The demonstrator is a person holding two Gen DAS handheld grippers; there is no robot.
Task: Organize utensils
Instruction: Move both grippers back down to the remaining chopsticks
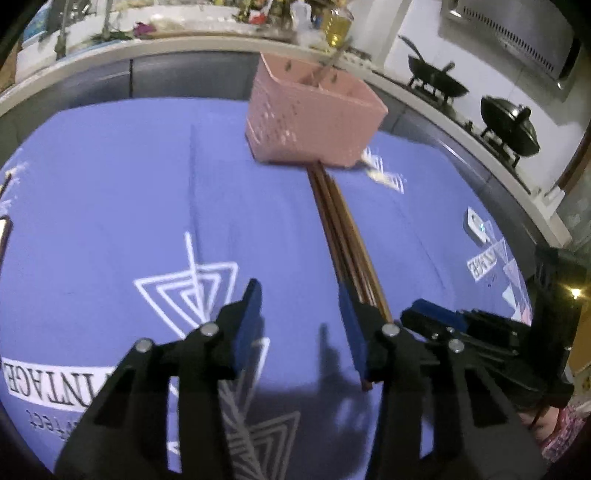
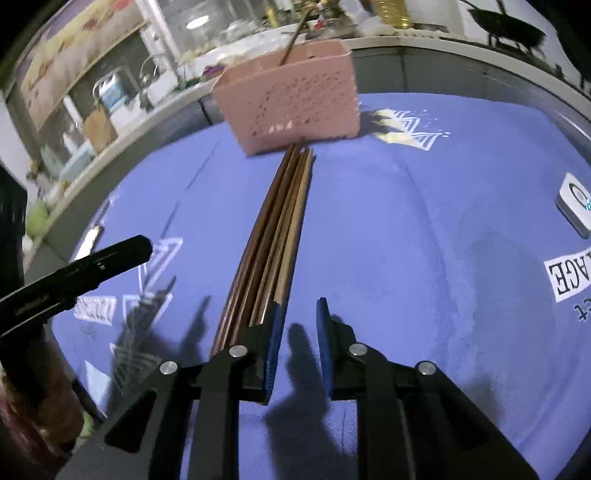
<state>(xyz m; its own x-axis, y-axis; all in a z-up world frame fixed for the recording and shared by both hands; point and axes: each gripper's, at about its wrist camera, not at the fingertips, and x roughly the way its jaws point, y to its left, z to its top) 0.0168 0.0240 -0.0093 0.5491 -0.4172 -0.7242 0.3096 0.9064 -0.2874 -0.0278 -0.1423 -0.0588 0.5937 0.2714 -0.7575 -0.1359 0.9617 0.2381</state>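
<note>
A bundle of several brown chopsticks (image 1: 340, 229) lies on the blue printed cloth (image 1: 110, 184), its far ends touching the foot of a pink perforated basket (image 1: 314, 122). My left gripper (image 1: 301, 306) is open just above the cloth, with nothing between its blue pads; the chopsticks run beside and under its right finger (image 1: 352, 332). In the right wrist view the chopsticks (image 2: 280, 221) pass just left of my right gripper (image 2: 300, 314). Its jaws stand a narrow gap apart over bare cloth. A single stick (image 2: 295, 33) stands in the basket (image 2: 291, 107).
A small white device (image 2: 576, 203) lies on the cloth at the right. A pale flat utensil (image 2: 88, 240) lies near the cloth's left edge. Behind the table runs a kitchen counter with two black woks (image 1: 509, 125) on a stove.
</note>
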